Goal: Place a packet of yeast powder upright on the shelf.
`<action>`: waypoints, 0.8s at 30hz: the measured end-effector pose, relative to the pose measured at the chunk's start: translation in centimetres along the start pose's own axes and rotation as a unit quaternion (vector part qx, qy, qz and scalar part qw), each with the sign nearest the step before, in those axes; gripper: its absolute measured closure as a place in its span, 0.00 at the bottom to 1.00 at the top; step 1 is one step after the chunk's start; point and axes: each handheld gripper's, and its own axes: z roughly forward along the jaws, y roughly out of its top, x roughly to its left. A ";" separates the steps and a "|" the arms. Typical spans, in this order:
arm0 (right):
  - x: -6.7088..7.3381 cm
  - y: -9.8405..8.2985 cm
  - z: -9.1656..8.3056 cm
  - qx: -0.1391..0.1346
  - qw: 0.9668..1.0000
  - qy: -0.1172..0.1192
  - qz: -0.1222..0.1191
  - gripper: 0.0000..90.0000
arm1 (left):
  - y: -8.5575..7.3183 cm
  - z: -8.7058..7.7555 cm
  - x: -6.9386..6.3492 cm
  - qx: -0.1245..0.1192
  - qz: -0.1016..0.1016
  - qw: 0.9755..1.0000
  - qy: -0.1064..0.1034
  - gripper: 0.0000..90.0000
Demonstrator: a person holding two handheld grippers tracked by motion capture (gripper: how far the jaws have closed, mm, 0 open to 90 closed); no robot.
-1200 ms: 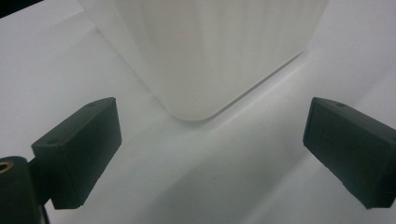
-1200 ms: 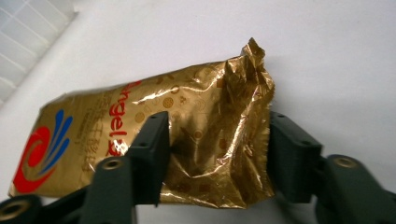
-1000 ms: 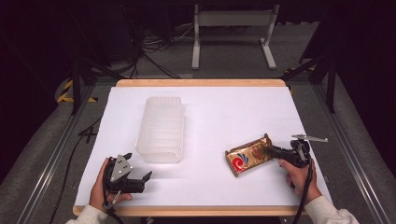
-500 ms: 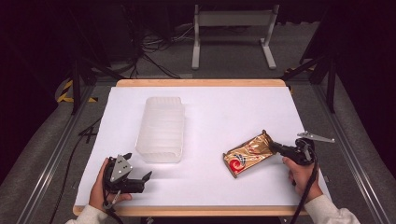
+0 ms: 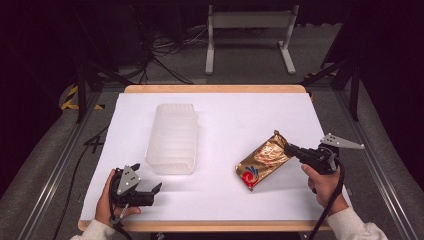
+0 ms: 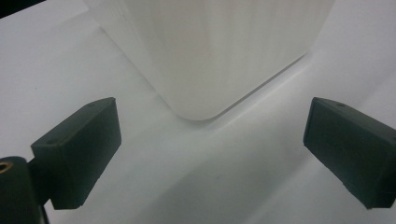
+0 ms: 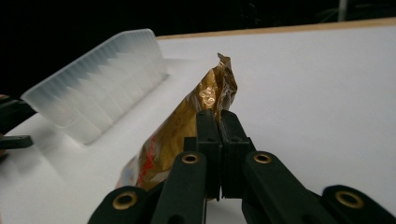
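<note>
**Gold packet pinched at one end**

While the right gripper (image 5: 290,149) clamped its jaws on the gold snack packet (image 5: 262,162), the packet's far end hung low over the white table (image 5: 225,115), right of the translucent plastic container (image 5: 172,137). The left gripper (image 5: 156,189) rested near that container, jaws spread wide and holding nothing.

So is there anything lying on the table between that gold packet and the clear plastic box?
Nothing visible: bare white table lies between the gold packet, pinched by the right gripper, and the clear plastic box.
</note>
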 end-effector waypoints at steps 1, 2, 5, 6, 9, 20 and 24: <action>0.4 0.3 -0.1 -0.003 1.000 0.004 -0.009 0.99 | 0.0 0.0 0.0 -0.001 0.002 1.000 0.000 0.06; 0.9 0.7 -0.2 -0.008 1.000 0.010 -0.017 0.99 | 0.0 0.0 0.0 -0.001 -0.001 1.000 0.000 0.06; 1.9 1.4 -0.2 -0.012 0.999 0.018 -0.042 0.99 | 0.0 0.0 0.0 -0.002 -0.002 1.000 -0.001 0.06; 2.1 1.5 -0.1 -0.012 0.999 0.023 -0.045 0.99 | 0.0 0.0 0.0 -0.002 0.000 1.000 -0.001 0.06; 2.7 1.8 0.0 -0.011 0.998 0.031 -0.058 0.99 | 0.0 0.0 0.0 -0.003 -0.001 1.000 0.000 0.06; 3.9 2.8 0.7 -0.009 0.995 0.048 -0.091 0.99 | -0.4 -0.6 0.1 -0.004 -0.007 1.000 0.005 0.06; 4.4 3.4 0.7 -0.010 0.992 0.051 -0.111 0.99 | -0.4 -0.6 0.1 -0.002 -0.004 1.000 0.004 0.06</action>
